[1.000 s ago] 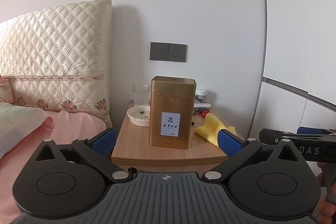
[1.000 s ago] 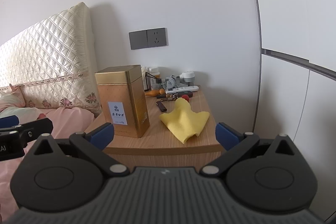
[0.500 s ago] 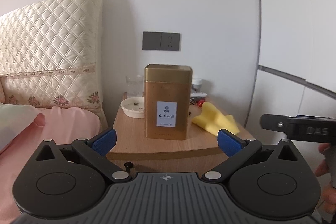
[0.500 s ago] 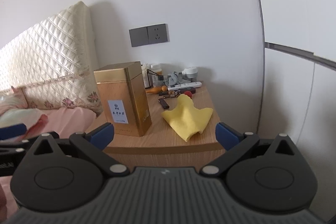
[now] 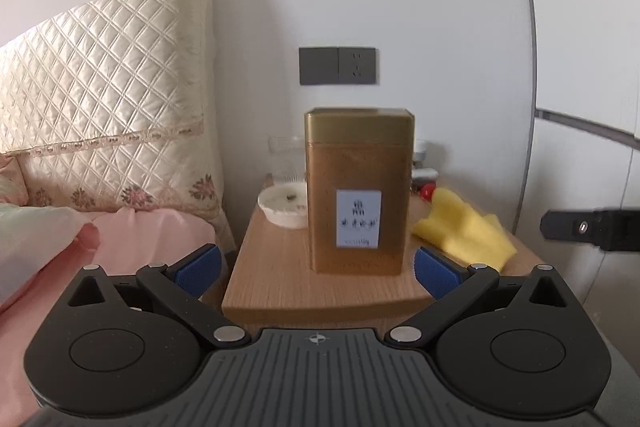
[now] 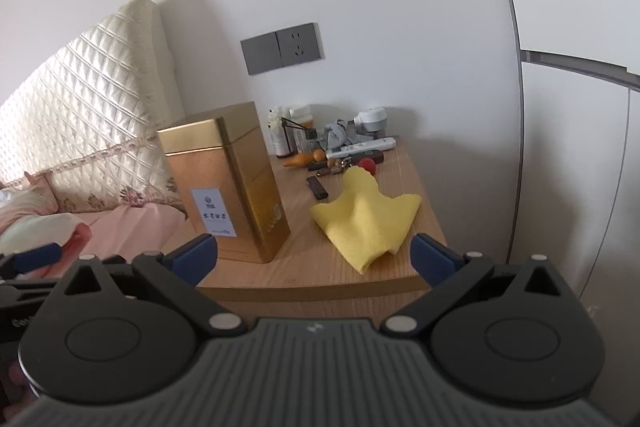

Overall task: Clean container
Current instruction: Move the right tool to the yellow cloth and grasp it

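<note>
A tall gold tin (image 5: pixel 359 191) with a white label stands upright on the wooden nightstand (image 5: pixel 280 275); it also shows in the right wrist view (image 6: pixel 228 183). A crumpled yellow cloth (image 5: pixel 466 227) lies to its right, also seen from the right wrist (image 6: pixel 368 219). My left gripper (image 5: pixel 318 269) is open and empty, in front of the tin and short of the nightstand. My right gripper (image 6: pixel 314 257) is open and empty, in front of the cloth at the nightstand's front edge.
A white dish (image 5: pixel 282 207) and a glass (image 5: pixel 286 159) stand behind the tin on the left. Small bottles, a remote (image 6: pixel 362 147), a lighter (image 6: pixel 317 187) and a red ball (image 6: pixel 367 165) crowd the back. A bed with a quilted headboard (image 5: pixel 100 99) is at left; a white wall is at right.
Both grippers have moved a little closer to the nightstand. The left view has shifted so the tin sits more centred between the fingers. The tin and cloth have not moved.
</note>
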Available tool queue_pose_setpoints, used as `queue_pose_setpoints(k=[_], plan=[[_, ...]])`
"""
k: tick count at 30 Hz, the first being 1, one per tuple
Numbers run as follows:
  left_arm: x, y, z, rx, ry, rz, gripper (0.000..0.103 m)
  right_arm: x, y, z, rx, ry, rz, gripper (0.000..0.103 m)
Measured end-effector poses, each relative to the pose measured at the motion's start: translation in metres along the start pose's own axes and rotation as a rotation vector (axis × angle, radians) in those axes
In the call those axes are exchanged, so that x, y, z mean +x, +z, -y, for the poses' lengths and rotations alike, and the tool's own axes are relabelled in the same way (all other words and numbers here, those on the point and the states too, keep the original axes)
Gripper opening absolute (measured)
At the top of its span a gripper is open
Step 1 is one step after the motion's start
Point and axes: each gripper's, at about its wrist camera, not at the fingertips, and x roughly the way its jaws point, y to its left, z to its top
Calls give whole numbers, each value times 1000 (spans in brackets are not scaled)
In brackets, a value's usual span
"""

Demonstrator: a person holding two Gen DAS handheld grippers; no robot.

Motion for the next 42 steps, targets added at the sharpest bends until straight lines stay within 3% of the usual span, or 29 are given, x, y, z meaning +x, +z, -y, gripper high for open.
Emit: queue_pose_setpoints(k=[4,9,15,17,20,23,26,29,32,35,39,42], plan=[[14,10,-9,-3,-19,44,103,19,3,7,5,12,-5,103],[41,20,-21,-22,-101,24,103,40,8,19,17,25,14,103],[65,20,-26,-111,-143,37,103,58,18,30,-24,-22,28,103],[73,19,-28,-142,-148,12,103,60,19,35,-38,-19,77,103],[82,19,-27,-101,-76,8,103,68,20,42,-48,-29,113,103],[85,22,-37,-92,-22,78,103,83,24,51,-18,-41,18,103],[104,30,-45,-52,-17,46,103,93,24,53,-39,-61,-17,103],[124,27,-51,-36,-77,35,103,102,24,53,-17,-77,-45,103],[140,18,-62,-78,-208,30,103,107,24,51,-21,-73,-56,103],[153,3,-69,-106,-312,47,103,109,27,53,16,2,-32,103],[167,-9,-72,-132,-369,41,101,113,36,59,52,34,22,103],[168,-15,-69,-109,-394,52,100,130,40,67,68,64,-38,103]])
